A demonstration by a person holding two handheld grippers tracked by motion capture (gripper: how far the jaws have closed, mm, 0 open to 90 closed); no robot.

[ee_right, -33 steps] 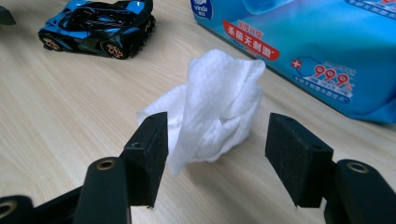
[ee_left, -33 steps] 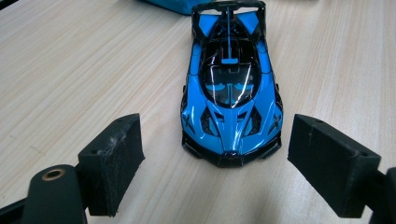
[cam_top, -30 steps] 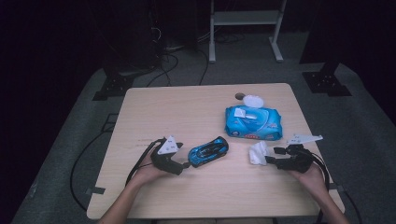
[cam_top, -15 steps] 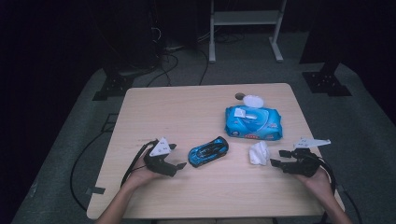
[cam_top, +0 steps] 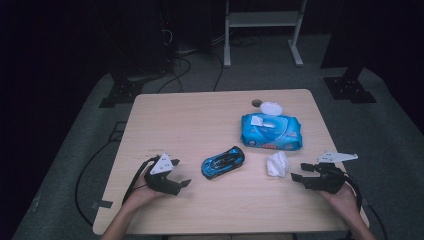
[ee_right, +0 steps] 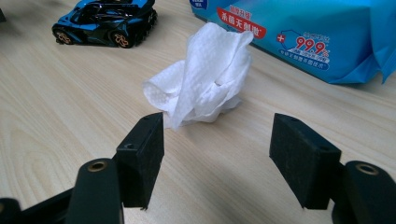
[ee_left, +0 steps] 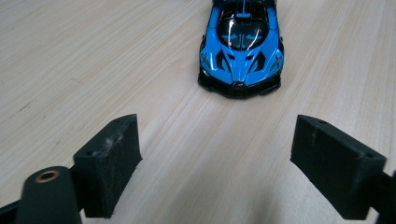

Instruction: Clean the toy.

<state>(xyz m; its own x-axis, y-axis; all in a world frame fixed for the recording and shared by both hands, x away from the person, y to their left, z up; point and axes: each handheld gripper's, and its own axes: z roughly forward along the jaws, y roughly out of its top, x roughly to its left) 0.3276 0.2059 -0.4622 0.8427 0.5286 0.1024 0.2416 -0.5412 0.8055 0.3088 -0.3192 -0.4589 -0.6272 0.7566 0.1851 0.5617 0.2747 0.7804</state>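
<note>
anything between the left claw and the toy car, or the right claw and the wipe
Nothing visible. Bare table lies between the open left claw and the toy car, and between the open right claw and the crumpled wipe.

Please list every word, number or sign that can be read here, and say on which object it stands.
"99.9%": on the blue wipes pack, in white.
White Chinese characters on the pack's red band: too blurred to read surely.
Small print on the pack: too small to read.
Toy car: no text seen.

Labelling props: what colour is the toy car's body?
Bright blue with black panels on the small toy car; clearest in the left gripper view.
</note>
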